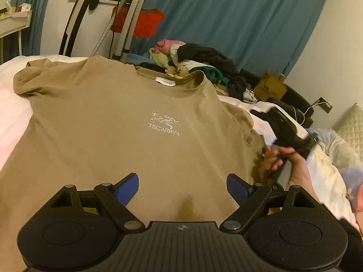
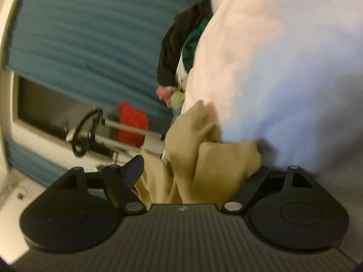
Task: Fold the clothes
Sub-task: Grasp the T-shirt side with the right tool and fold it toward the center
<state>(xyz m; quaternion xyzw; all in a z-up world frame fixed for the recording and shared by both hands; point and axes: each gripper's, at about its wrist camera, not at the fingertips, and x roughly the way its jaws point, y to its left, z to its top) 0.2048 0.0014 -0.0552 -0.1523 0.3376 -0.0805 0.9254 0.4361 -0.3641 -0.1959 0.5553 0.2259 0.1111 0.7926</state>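
A tan T-shirt (image 1: 109, 122) with a white chest logo lies spread face up on the white bed (image 1: 9, 104), collar toward the far side. My left gripper (image 1: 182, 188) is open just above the shirt's lower part, holding nothing. My right gripper (image 1: 283, 133) shows in the left wrist view at the shirt's right sleeve, held in a hand. In the blurred, rolled right wrist view, the right gripper (image 2: 195, 170) has bunched tan sleeve fabric (image 2: 204, 158) between its widely spread fingers; only the left finger (image 2: 133, 170) shows, the fabric hides the right one.
A pile of mixed clothes (image 1: 199, 63) lies beyond the collar. A tripod (image 1: 129, 22) and a red item (image 1: 145, 22) stand before teal curtains (image 1: 238, 22). A cardboard bag (image 1: 270, 86) and cables are at the right, with a quilted pillow (image 1: 349, 127) further right.
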